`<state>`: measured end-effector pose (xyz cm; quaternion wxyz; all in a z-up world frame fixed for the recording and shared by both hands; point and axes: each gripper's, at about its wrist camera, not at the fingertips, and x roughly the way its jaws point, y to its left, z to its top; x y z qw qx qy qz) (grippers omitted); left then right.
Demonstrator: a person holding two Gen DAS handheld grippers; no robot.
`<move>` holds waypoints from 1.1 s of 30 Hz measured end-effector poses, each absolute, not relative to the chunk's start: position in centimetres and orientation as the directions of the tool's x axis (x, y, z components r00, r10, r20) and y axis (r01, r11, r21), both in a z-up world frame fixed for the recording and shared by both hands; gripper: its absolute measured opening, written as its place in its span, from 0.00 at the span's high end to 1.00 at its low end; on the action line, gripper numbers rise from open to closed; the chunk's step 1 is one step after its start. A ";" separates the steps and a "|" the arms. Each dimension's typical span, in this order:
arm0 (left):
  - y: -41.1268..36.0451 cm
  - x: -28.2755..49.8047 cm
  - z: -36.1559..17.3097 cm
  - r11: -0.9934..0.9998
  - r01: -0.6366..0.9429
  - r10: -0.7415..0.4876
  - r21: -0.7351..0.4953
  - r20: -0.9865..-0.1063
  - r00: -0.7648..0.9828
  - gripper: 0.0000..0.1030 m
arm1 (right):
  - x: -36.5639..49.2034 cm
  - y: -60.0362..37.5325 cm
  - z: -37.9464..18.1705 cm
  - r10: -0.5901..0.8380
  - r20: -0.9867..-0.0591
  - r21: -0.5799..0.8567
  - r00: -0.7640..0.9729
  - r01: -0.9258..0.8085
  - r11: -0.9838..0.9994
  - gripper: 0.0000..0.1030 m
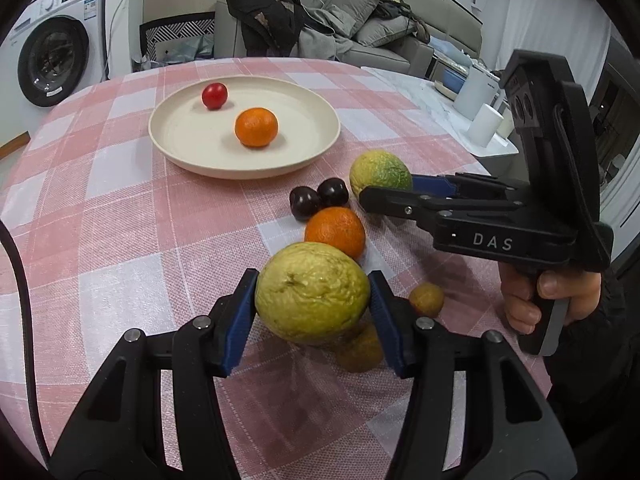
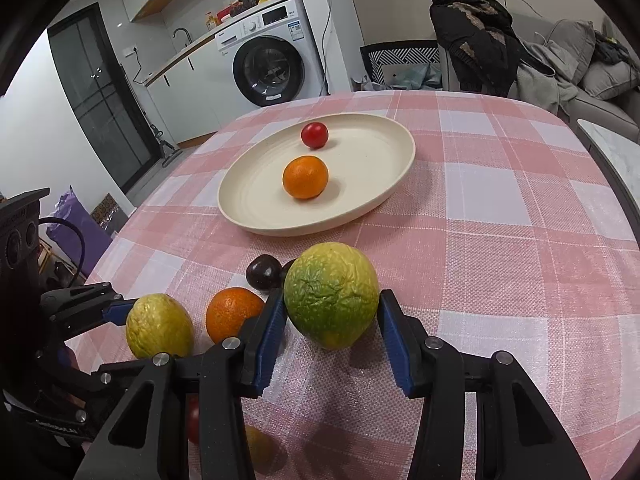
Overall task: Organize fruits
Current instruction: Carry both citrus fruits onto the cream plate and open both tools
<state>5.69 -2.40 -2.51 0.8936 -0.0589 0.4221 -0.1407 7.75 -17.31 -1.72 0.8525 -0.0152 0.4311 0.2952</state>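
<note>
Both tilted downward near the plate (image 1: 320, 120), the left gripper (image 1: 312, 300) clamps a yellow fruit (image 1: 312, 292) and the right gripper (image 2: 332, 320) clamps a green-yellow fruit (image 2: 332, 296), on the table (image 1: 120, 220).

A lived-in home: a washing machine (image 2: 272, 68) under a kitchen counter, a grey sofa (image 1: 384, 36) heaped with clothes, a pink checked tablecloth (image 2: 500, 216).
</note>
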 end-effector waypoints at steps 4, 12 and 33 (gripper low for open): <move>-1.7 5.4 -1.8 0.954 0.193 -0.299 -0.229 -0.715 0.632 0.50 | 7.6 -17.4 -1.3 0.494 -0.734 0.229 0.467 -0.514 0.827 0.54; -0.1 5.5 -0.7 0.971 0.137 -0.236 -0.197 -0.685 0.689 0.50 | 7.0 -17.5 -0.1 0.516 -0.697 0.231 0.497 -0.526 0.818 0.54; 2.0 8.5 2.1 0.993 0.015 -0.081 -0.117 -0.584 0.808 0.50 | 7.0 -17.8 3.9 0.563 -0.606 0.225 0.561 -0.559 0.798 0.54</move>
